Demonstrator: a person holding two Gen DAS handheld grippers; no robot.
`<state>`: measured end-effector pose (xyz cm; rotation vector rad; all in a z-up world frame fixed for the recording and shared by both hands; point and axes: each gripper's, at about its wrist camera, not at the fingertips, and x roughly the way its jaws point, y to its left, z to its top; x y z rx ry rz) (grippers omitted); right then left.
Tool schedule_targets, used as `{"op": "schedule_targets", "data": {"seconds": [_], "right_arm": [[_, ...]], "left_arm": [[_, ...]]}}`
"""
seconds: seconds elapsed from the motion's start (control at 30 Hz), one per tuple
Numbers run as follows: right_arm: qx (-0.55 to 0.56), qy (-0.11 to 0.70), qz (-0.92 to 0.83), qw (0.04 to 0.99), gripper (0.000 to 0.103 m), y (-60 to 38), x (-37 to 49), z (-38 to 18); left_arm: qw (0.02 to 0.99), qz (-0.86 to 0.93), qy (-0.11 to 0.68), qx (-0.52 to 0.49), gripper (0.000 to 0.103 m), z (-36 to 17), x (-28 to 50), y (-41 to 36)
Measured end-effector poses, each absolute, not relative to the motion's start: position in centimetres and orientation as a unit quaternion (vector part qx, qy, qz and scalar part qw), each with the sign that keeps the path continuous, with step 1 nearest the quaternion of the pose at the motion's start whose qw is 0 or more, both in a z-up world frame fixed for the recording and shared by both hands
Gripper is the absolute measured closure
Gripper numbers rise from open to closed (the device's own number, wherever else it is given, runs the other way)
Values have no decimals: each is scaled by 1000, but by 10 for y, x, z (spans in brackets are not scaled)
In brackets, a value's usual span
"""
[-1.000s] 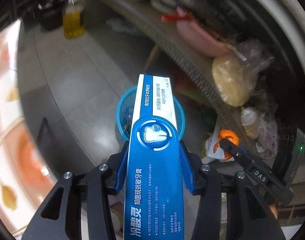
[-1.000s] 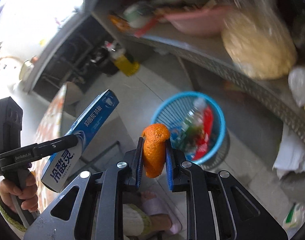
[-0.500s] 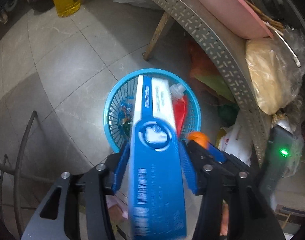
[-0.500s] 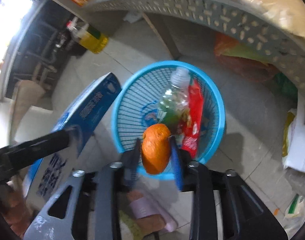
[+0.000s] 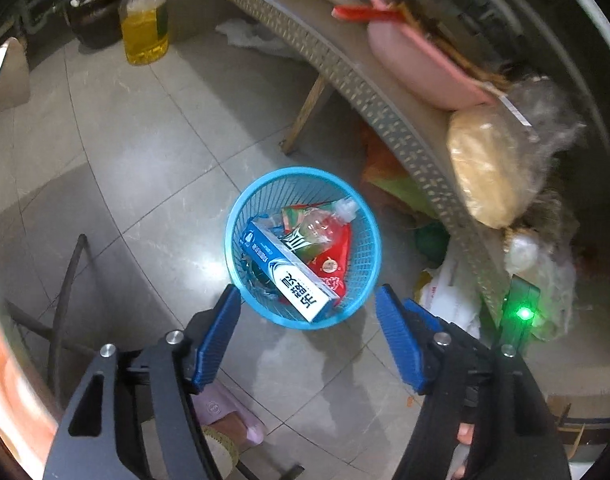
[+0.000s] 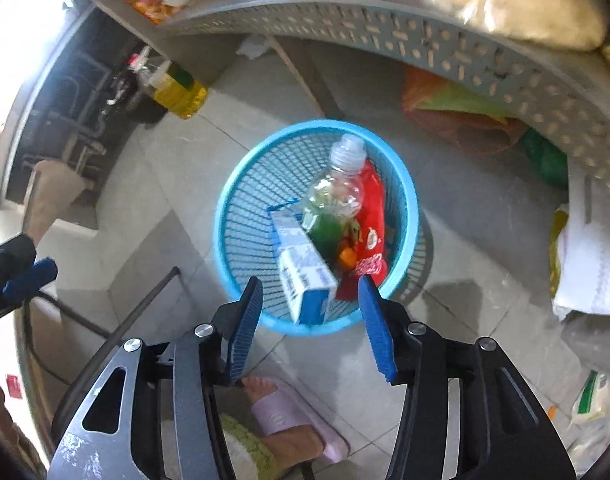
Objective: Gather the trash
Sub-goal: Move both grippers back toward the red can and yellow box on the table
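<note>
Tiled floor (image 5: 153, 168) surrounds blue basket (image 5: 241, 216); shelf edge (image 5: 345, 68) close.

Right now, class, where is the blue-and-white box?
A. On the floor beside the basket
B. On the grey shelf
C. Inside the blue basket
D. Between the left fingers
C: the box lies slanted inside the basket, next to the bottle, and nothing is between the open left fingers.

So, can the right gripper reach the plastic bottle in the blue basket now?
Probably yes: the right gripper is open and empty above the basket, and the bottle lies on top, uncovered.
</note>
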<state>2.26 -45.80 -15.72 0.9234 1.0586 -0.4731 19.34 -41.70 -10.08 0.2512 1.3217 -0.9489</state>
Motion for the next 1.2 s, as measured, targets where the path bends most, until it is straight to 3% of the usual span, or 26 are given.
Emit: {"op": "schedule_targets", "data": {"seconds": [0.27, 0.5, 0.7, 1.2], "right_arm": [[359, 458, -172, 795, 41, -407, 23, -76], [295, 406, -119, 857, 25, -362, 37, 4], [237, 407, -71, 879, 11, -312, 55, 38], [136, 454, -3, 880, 8, -198, 92, 58]], "left_arm": [[679, -436, 591, 15, 27, -63, 179, -322], [739, -417, 528, -13, 19, -17, 162, -229], [803, -371, 466, -17, 13, 11, 152, -149], [864, -239, 439, -60, 11, 7, 139, -17]]}}
